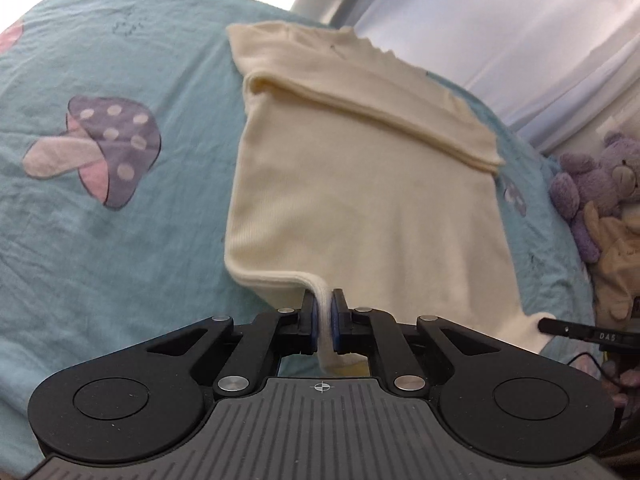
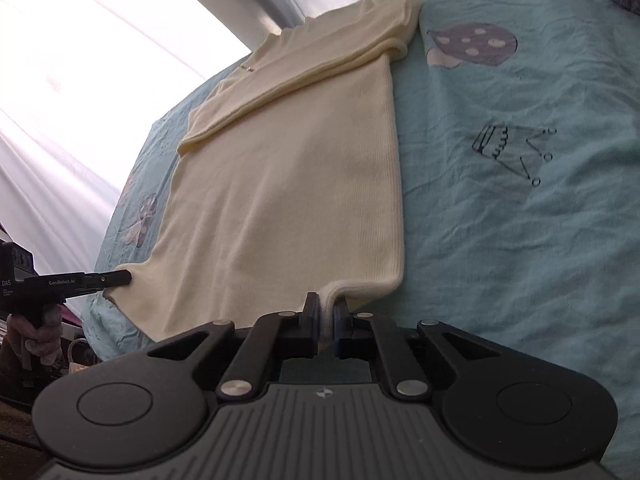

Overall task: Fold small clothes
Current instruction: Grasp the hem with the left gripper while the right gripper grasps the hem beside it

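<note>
A cream knitted top (image 1: 360, 200) lay spread on the bed, over a teal sheet (image 1: 120, 260) printed with mushrooms and a little crown (image 2: 512, 152). Its sleeves were folded across the upper part in a thick band (image 1: 372, 112), and the collar end lay farthest from the person. The left claw (image 1: 325, 312) was pinching the near hem at one corner, its blue pads (image 1: 335, 320) pressed together on a bunched ridge of cloth. The right claw (image 2: 326, 316) pinched the other corner of the same hem, jaws squeezed onto the fabric. Both corners were lifted slightly off the sheet while the rest of the top stayed flat. Pale curtains (image 1: 500, 20) hung behind the bed with bright light coming through. A purple teddy bear (image 1: 596, 188) sat beside a beige soft toy (image 1: 616, 256) at the bed's edge.
</note>
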### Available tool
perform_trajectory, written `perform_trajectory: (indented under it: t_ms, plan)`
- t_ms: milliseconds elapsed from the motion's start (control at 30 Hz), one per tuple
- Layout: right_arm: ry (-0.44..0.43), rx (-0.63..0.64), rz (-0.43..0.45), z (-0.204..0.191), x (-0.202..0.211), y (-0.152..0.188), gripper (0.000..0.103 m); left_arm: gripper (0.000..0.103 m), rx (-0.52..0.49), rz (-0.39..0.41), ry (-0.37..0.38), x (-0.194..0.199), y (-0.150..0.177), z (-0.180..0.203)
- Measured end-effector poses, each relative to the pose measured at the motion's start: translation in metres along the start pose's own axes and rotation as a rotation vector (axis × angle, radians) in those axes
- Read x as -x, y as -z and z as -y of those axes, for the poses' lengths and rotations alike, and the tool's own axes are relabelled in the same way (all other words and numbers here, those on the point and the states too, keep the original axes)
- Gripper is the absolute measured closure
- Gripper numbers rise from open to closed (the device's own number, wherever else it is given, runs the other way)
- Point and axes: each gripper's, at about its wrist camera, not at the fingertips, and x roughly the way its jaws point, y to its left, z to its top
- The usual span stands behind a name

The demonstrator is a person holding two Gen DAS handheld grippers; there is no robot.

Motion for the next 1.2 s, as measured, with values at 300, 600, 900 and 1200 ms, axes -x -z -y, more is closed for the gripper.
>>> perform_trajectory:
  t_ms: [300, 600, 900, 1200]
  plan:
    - [0.046, 0.078, 0.123, -0.007, -0.006, -0.052, 0.097, 0.095, -0.019, 0.099, -0.039, -0.022, -0.059, -0.004]
    - [0.192, 0.125, 0.185, -0.001, -0.048, -0.098, 0.097, 0.094, 0.022, 0.096, -0.121, -0.076, -0.093, -0.022]
    - [0.249, 0.137, 0.286, 0.009, -0.037, -0.101, 0.071, 0.074, -0.018, 0.207, -0.139, -0.062, -0.098, -0.036]
    - [0.221, 0.15, 0.191, 0.013, -0.061, -0.099, 0.064, 0.053, -0.176, 0.1, -0.11, -0.101, -0.103, -0.011]
